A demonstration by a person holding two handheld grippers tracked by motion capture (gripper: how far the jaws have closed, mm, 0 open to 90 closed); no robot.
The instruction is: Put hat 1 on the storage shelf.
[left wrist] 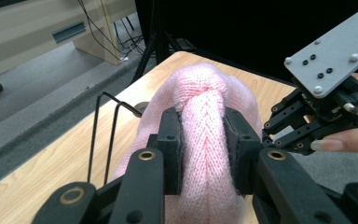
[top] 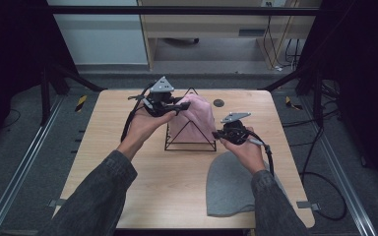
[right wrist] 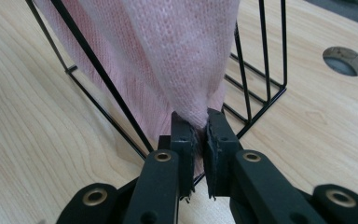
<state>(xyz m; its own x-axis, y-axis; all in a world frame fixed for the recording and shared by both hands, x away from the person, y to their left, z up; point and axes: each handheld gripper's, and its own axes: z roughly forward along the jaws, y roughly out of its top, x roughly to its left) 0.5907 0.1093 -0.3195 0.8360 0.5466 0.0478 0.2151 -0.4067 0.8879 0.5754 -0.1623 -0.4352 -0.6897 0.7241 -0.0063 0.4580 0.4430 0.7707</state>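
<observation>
A pink knitted hat (top: 197, 118) is draped over a black wire pyramid stand (top: 189, 140) that sits near the middle of the far half of the wooden counter (top: 167, 182). The left gripper (top: 170, 105) is at the upper left side of the stand, and in the left gripper view its jaws are clamped on a bunched ridge of the pink knitted hat (left wrist: 205, 140), the knit gathered into a fold between the pads. The right gripper (top: 219, 133) is at the lower right corner of the stand; in the right gripper view its jaws are pinched together on the lower edge of the pink knitted hat (right wrist: 168, 60), which hangs down over the slanting rods of the black wire pyramid stand (right wrist: 261, 70). A grey knitted hat (top: 229, 187) lies flat on the counter on the near right side of the stand, partly under the person's right forearm. A round cable hole (top: 218, 103) is set in the counter just beyond the stand, to its right.
</observation>
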